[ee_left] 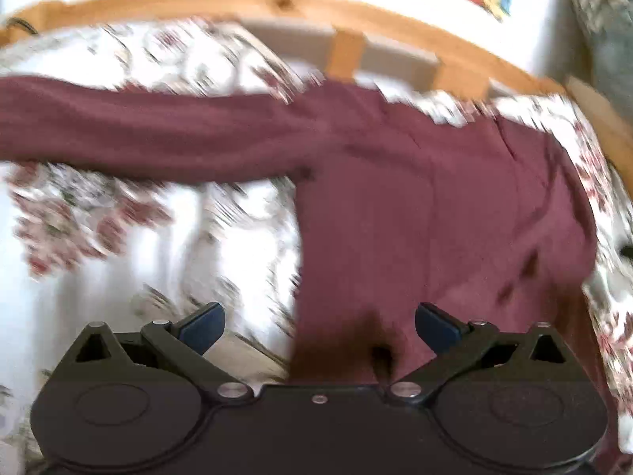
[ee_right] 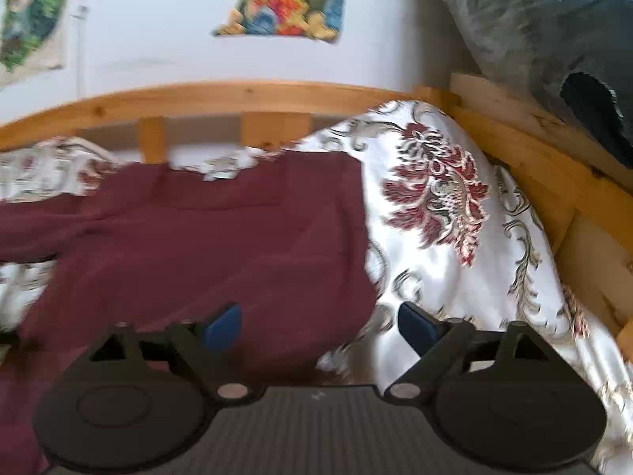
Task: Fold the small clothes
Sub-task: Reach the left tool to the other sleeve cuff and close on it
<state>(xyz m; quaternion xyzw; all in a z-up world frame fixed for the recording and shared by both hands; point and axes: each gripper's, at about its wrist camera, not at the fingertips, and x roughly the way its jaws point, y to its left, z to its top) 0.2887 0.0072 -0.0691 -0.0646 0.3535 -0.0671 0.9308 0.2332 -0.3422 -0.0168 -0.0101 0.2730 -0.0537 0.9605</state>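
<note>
— So, where does the garment lie?

— On the bed. A maroon long-sleeved top (ee_left: pixel 435 198) is spread over the floral bedspread (ee_left: pixel 99 217). In the left wrist view its body fills the centre and right of the frame, and one sleeve (ee_left: pixel 138 134) runs straight out to the left edge.

— And in the right wrist view?

— There the maroon top (ee_right: pixel 217 237) takes up the left and centre, with the white, red-flowered bedspread (ee_right: pixel 455 217) bare to the right of it. A wooden bed rail (ee_right: pixel 237 95) curves across the upper part of the frame, and colourful pictures (ee_right: pixel 285 0) hang on the wall above.

— What about the left gripper?

— The left gripper (ee_left: pixel 318 322) has its jaws spread wide, nothing pinched. The cloth's near left edge lies below the gap between the blue pads (ee_left: pixel 203 326).

— The right one?

— The right gripper (ee_right: pixel 316 324) is spread wide too, empty. The right edge of the top falls under the gap, its left pad (ee_right: pixel 223 324) over maroon cloth, the other over bedspread.

— Sharp pictures?

— No, both are smeared; the left more so.
</note>
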